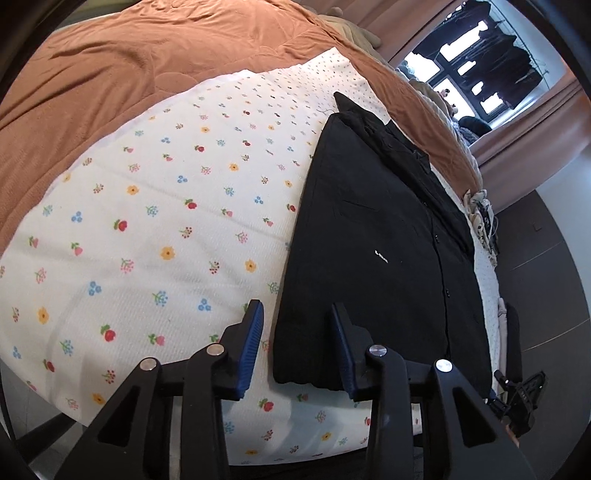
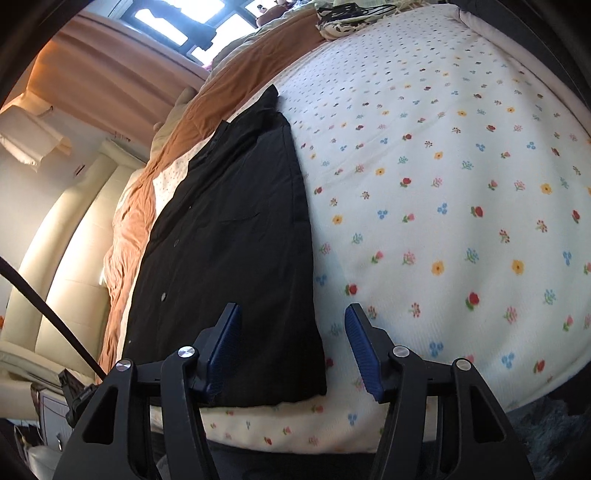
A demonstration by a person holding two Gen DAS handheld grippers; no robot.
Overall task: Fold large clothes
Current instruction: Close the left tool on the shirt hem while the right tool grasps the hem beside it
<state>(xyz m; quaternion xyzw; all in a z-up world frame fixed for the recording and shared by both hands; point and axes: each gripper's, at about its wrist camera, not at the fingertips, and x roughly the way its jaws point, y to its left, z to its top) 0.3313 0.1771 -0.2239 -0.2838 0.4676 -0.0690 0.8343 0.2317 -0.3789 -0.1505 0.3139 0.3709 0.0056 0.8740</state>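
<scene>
A black button-up garment [image 1: 380, 236] lies flat on the white floral sheet [image 1: 155, 221], folded into a long narrow panel with a small white logo. My left gripper [image 1: 297, 314] is open and empty, hovering over the garment's near left edge. In the right wrist view the same garment [image 2: 236, 240] lies on the floral sheet [image 2: 443, 206]. My right gripper [image 2: 293, 314] is open and empty, straddling the garment's near right edge and corner.
An orange blanket [image 1: 110, 70] covers the far side of the bed. A patterned bundle with dark cords [image 2: 351, 18] lies at the sheet's far end. A window with pink curtains [image 1: 480, 74] is beyond. A cream padded headboard [image 2: 66, 240] stands at left. Dark floor [image 1: 546, 266] runs beside the bed.
</scene>
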